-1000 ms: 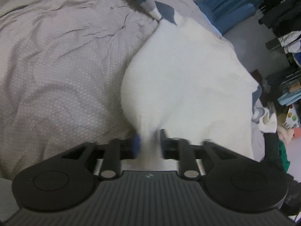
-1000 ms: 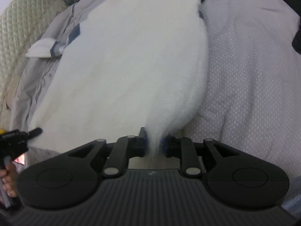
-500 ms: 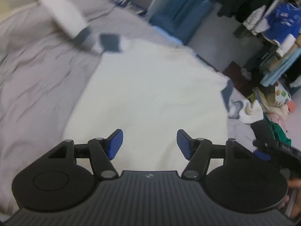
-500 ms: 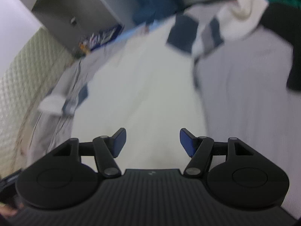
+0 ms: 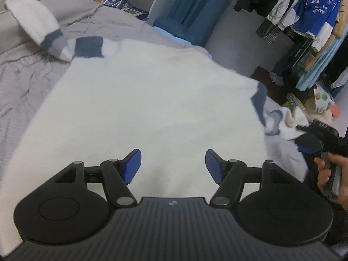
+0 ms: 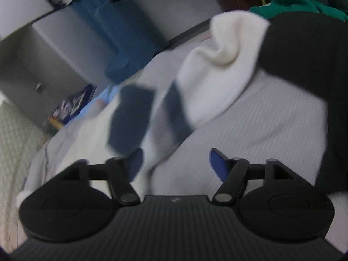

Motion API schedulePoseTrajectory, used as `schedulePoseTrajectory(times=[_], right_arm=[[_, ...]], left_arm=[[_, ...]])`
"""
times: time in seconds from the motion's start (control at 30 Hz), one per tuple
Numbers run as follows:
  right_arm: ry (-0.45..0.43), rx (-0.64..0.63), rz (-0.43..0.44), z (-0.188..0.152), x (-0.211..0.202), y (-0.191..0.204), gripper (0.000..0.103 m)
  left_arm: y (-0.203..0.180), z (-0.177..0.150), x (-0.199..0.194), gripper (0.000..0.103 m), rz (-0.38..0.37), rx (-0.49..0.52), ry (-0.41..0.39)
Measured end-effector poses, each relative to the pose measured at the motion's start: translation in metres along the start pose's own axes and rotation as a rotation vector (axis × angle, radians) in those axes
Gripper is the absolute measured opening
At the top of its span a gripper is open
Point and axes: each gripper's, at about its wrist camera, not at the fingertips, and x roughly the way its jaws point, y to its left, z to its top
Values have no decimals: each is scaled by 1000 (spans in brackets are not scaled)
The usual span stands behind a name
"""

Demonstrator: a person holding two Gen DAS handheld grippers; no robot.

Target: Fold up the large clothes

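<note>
A large white fleece sweater (image 5: 152,100) with navy and grey sleeve bands lies spread flat on the grey bed (image 5: 26,69). Its left sleeve (image 5: 37,26) sticks out at the top left. My left gripper (image 5: 173,166) is open and empty, just above the sweater's near hem. My right gripper (image 6: 176,163) is open and empty, above the banded right sleeve (image 6: 195,82), which lies bunched on the bed (image 6: 261,126). The right gripper also shows in the left wrist view (image 5: 322,139), held by a hand at the right edge.
A black garment (image 6: 308,56) and a green one (image 6: 300,2) lie at the bed's right side. A blue chair (image 5: 195,15) and a rack of hanging clothes (image 5: 308,15) stand beyond the bed. A nightstand with small items (image 5: 117,2) is at the far corner.
Both grippers have let go of the sweater's hem and opened. The sweater has dropped flat on the bed. The right gripper has swung right toward the banded sleeve.
</note>
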Motion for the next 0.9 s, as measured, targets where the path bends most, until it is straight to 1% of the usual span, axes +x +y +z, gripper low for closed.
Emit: schedulePoseTrajectory(times=[0.03, 0.07, 0.2, 0.27, 0.33, 0.37, 0.43, 0.47, 0.5, 0.53, 0.57, 0.6, 0.63, 0.7, 0.8, 0.9], right_arm=[[-25, 10, -7, 5, 6, -8, 88], [-45, 18, -16, 10, 13, -14, 89], [-90, 56, -28, 26, 51, -39, 89], [-120, 56, -49, 34, 70, -48, 89], [-166, 56, -56, 43, 90, -58, 86], [-188, 50, -57, 45, 95, -61, 79], [-249, 17, -48, 53, 107, -66, 77], [-276, -2, -43, 56, 110, -66, 73], [-308, -14, -37, 62, 113, -67, 61], [-343, -5, -28, 68, 113, -70, 55], [-365, 17, -17, 72, 113, -74, 49], [-381, 44, 17, 77, 114, -79, 45], [-392, 49, 43, 81, 115, -81, 42], [-431, 0, 54, 85, 112, -73, 32], [-514, -45, 58, 96, 98, -59, 24], [-576, -58, 19, 113, 85, -58, 22]], left_arm=[[2, -1, 8, 70, 0, 9, -1], [3, -2, 15, 70, 7, 25, -3], [9, 0, 38, 70, 46, 97, -25], [11, 1, 48, 70, 56, 118, -33], [13, 1, 60, 70, 61, 126, -34], [14, 2, 65, 70, 60, 123, -31], [17, 3, 76, 70, 47, 120, -22], [17, 4, 81, 70, 46, 128, -20], [17, 5, 85, 70, 50, 138, -22], [18, 5, 89, 70, 54, 144, -24], [18, 6, 93, 70, 53, 146, -24], [19, 8, 98, 70, 49, 145, -24], [20, 9, 101, 70, 48, 142, -25], [20, 13, 107, 70, 44, 133, -30], [21, 16, 115, 70, 42, 126, -33], [22, 16, 117, 70, 39, 128, -33]])
